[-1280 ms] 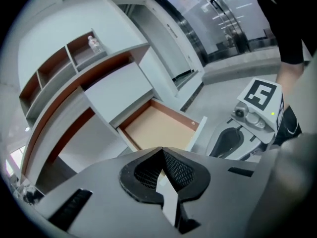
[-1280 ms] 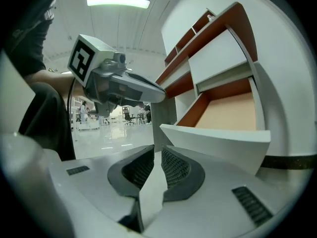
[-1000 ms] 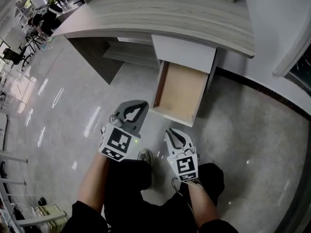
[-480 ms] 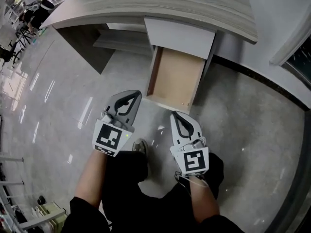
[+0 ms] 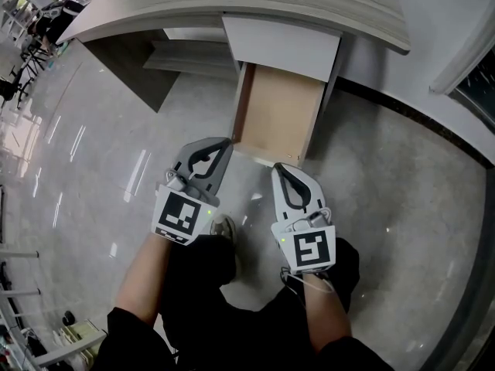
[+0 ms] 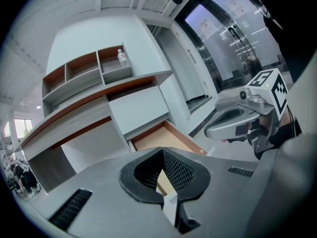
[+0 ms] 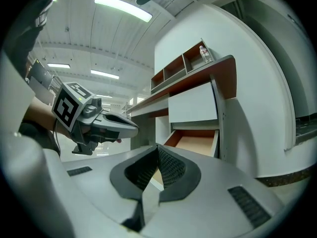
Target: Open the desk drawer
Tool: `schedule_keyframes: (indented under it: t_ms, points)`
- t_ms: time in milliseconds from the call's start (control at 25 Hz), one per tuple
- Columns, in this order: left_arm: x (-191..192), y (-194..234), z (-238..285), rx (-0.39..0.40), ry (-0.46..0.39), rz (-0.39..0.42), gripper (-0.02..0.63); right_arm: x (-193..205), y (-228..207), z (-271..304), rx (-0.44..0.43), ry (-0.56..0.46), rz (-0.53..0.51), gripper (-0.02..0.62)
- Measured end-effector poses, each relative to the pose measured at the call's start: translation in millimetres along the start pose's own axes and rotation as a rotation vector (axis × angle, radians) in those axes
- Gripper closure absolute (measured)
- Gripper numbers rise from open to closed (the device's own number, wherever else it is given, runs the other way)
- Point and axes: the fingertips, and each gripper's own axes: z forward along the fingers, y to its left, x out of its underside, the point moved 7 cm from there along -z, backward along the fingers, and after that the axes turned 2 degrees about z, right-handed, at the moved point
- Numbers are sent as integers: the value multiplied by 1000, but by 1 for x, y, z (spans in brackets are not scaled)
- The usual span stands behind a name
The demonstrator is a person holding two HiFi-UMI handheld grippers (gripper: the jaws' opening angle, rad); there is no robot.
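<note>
The desk drawer point(image 5: 278, 118) stands pulled out under the wood-grain desk top point(image 5: 232, 6), its pale wooden inside bare. Its white front edge lies nearest me. My left gripper point(image 5: 223, 143) is shut and holds nothing, hovering just left of the drawer's front corner. My right gripper point(image 5: 279, 168) is also shut and empty, a little in front of the drawer's front edge and apart from it. The left gripper view shows the open drawer point(image 6: 161, 138) past the closed jaws point(image 6: 162, 151), with the right gripper point(image 6: 213, 130) alongside. In the right gripper view the drawer point(image 7: 195, 142) lies beyond the closed jaws point(image 7: 158, 146).
A white drawer front point(image 5: 282, 49) sits above the open drawer. A white wall with dark skirting point(image 5: 402, 118) runs along the right. Glossy grey floor point(image 5: 93, 153) spreads to the left. My shoe point(image 5: 224, 226) shows between the grippers. Shelves with a bottle point(image 6: 121, 58) stand above the desk.
The right gripper's jaws have come together and it has risen toward the drawer's front edge. The left gripper stays almost in place. The drawer stays open.
</note>
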Motion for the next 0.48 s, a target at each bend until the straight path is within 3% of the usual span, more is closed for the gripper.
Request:
schedule_keyframes:
  t_ms: [480]
  points:
    - [-1,-3,1,-4,-1,2,601,-4,1,-2,2,-25,-3,589]
